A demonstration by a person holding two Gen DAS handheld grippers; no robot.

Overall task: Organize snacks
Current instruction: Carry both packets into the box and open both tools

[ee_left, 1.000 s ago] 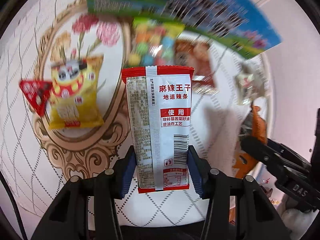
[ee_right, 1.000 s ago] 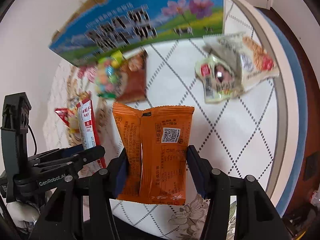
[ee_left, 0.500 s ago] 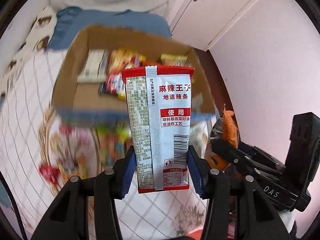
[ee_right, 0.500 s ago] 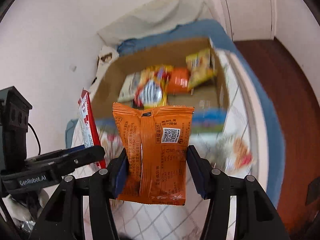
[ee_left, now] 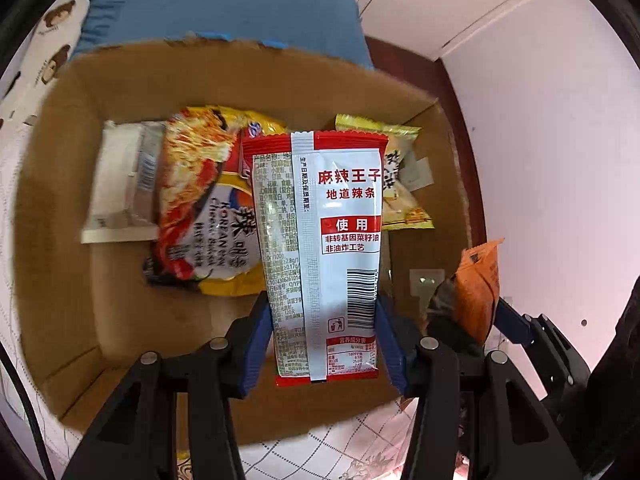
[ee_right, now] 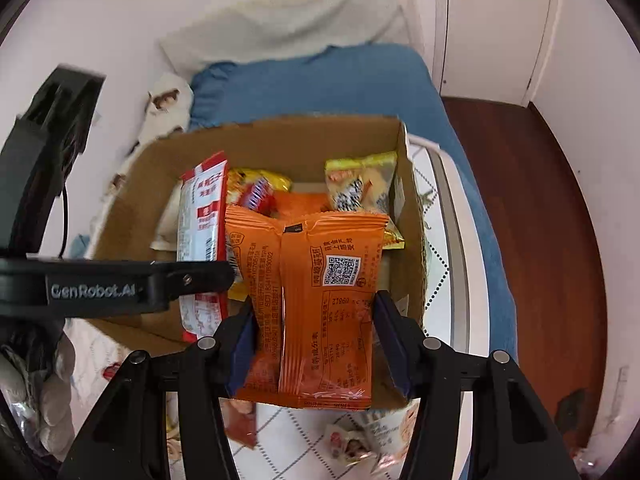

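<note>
My left gripper (ee_left: 322, 344) is shut on a red-and-white spicy-strip packet (ee_left: 324, 248) and holds it upright over the open cardboard box (ee_left: 60, 208). My right gripper (ee_right: 312, 344) is shut on an orange snack packet (ee_right: 320, 296), also over the box (ee_right: 132, 196), near its front right part. Inside the box lie a noodle packet (ee_left: 200, 200), a white packet (ee_left: 116, 184) and a yellow packet (ee_left: 404, 184). The left gripper with its red-and-white packet (ee_right: 200, 240) shows at the left of the right wrist view. The orange packet (ee_left: 478, 288) shows at the right of the left wrist view.
The box stands on a white table with a diamond pattern (ee_right: 440, 264). A few loose snacks (ee_right: 360, 436) lie on the table in front of the box. Behind it is a bed with a blue cover (ee_right: 320, 80). A door (ee_right: 496, 24) and dark wood floor (ee_right: 540, 208) are at the right.
Both grippers have lifted from the table and moved forward with their packets, from in front of the box to over its open top. The box interior now fills both views.
</note>
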